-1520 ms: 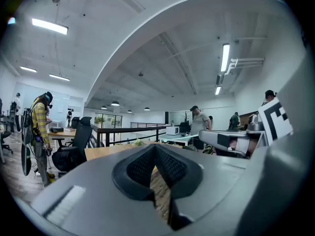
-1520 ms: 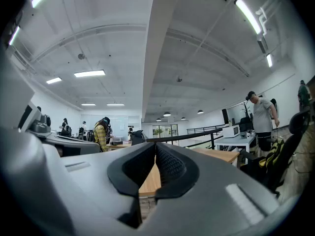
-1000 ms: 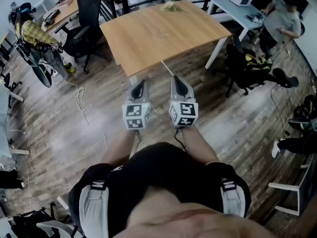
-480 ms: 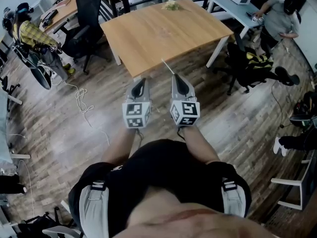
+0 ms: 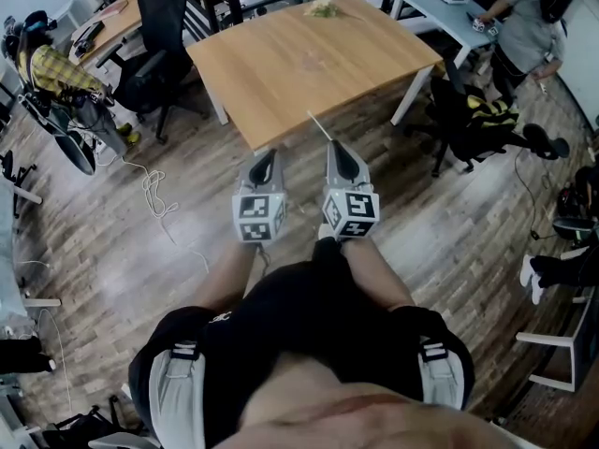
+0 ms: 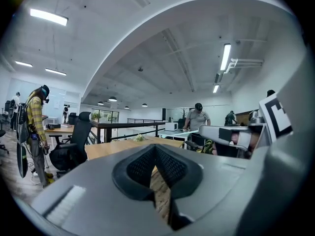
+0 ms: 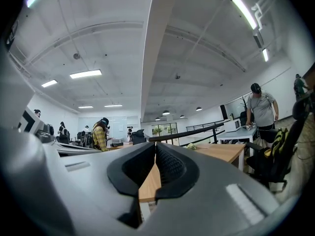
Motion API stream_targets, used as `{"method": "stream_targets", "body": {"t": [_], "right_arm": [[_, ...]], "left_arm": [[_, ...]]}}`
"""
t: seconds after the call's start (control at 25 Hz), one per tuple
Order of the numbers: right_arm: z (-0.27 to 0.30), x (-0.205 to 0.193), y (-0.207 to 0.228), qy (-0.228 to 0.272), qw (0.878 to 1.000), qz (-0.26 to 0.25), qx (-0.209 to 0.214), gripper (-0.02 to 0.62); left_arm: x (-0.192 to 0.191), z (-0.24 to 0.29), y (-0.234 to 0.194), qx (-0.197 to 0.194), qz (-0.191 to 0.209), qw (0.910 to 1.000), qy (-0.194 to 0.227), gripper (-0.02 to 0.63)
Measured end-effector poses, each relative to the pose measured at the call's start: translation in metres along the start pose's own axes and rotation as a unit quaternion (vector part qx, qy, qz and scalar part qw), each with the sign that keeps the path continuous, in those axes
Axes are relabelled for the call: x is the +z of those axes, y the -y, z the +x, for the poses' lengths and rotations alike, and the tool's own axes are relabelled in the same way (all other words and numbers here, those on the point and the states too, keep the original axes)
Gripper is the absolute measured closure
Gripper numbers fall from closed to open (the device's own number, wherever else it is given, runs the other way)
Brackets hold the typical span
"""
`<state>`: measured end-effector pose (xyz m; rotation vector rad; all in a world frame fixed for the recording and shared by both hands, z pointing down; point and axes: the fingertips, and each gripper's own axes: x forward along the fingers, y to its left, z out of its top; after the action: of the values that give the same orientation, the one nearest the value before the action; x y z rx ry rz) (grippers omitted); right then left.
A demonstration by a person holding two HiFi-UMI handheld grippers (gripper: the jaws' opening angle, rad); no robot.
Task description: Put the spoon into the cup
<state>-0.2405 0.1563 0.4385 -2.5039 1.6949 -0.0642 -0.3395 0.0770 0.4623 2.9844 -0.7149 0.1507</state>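
Both claws are held side by side low in front of the body and aimed roughly level at the wooden tabletop [image 5: 281, 64], which lies farther off across a strip of floor. This is judged to be a carrying posture for the approach, with no grasp yet begun. The left claw [image 5: 266, 154] is seen with its pads met at the tips and nothing between them, and the right claw [image 5: 335, 146] is likewise closed on nothing.

No spoon and no cup can be made out in any view. On the tabletop only a small pale clump [image 5: 323, 8] is shown at the far edge, too small to be named. A thin pale streak [image 5: 318, 126] runs from just beyond the right claw's tip toward the tabletop's near edge; whether it is the spoon cannot be told. If the spoon is on the tabletop, it is judged to lie far ahead of both claws, well apart from them.
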Motion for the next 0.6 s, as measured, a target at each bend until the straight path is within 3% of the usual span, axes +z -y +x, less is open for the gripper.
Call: {"method": "stream_targets", "body": {"t": [0.6], "right_arm": [[0.106,0.009,0.078,0.004,1.0,0.018,0.014,0.589]], "left_arm": [[0.017,0.125,-0.006,0.011,0.021,0.9997,-0.006,0.595]]}}
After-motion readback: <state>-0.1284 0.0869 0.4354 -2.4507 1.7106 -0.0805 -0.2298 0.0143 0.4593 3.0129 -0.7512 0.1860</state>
